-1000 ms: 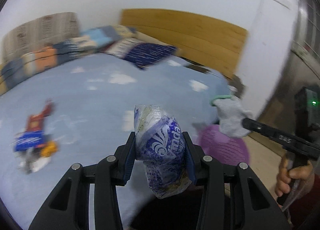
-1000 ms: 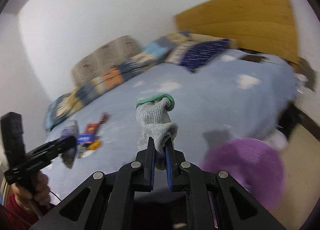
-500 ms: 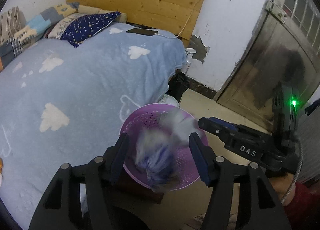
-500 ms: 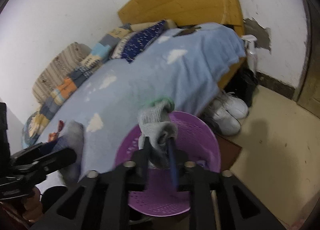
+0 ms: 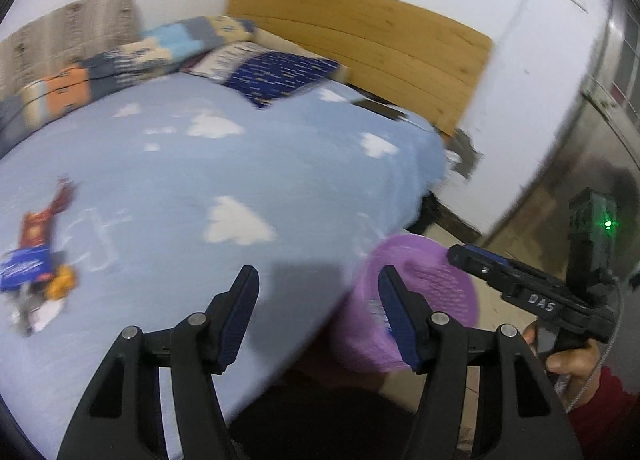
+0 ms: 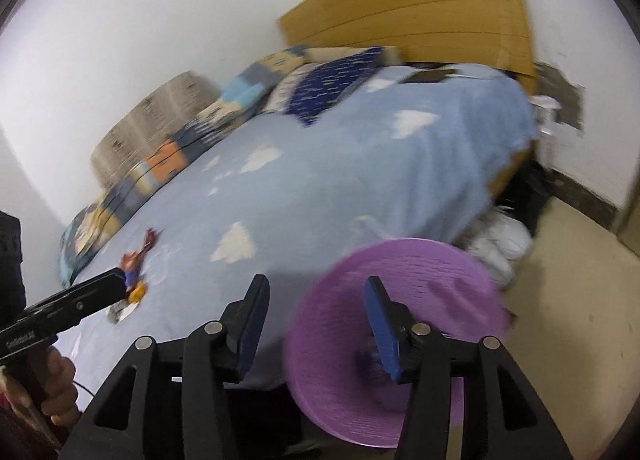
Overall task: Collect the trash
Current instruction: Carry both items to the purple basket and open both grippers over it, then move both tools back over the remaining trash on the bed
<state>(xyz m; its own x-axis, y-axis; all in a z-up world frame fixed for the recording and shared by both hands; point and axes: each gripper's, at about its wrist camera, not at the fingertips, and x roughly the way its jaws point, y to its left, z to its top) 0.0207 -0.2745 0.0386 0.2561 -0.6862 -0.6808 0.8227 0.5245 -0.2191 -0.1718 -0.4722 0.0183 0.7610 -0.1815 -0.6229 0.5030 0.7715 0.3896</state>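
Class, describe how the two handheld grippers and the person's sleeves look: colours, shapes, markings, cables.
Left gripper and right gripper: black angular frames with silver bolts and blue ribbed fingers. Seen from the side, the right one has white "DAS" lettering, a pistol handle, a green light and a grey cable. The sleeve is red.

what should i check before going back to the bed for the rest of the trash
1. Left gripper empty: ok, fingers apart, nothing between them.
2. Right gripper empty: ok, its fingers have just been opening, nothing between them.
3. Dropped items landed in the purple basket: cannot tell, the view is blurred; only a dark patch shows low inside.
4. Trash left on the bed: ok, a pile of wrappers lies on the blanket at the far left.
5. Path to the pile: ok, bare blanket between grippers and wrappers.
6. Basket upright beside the bed: ok, open side up.
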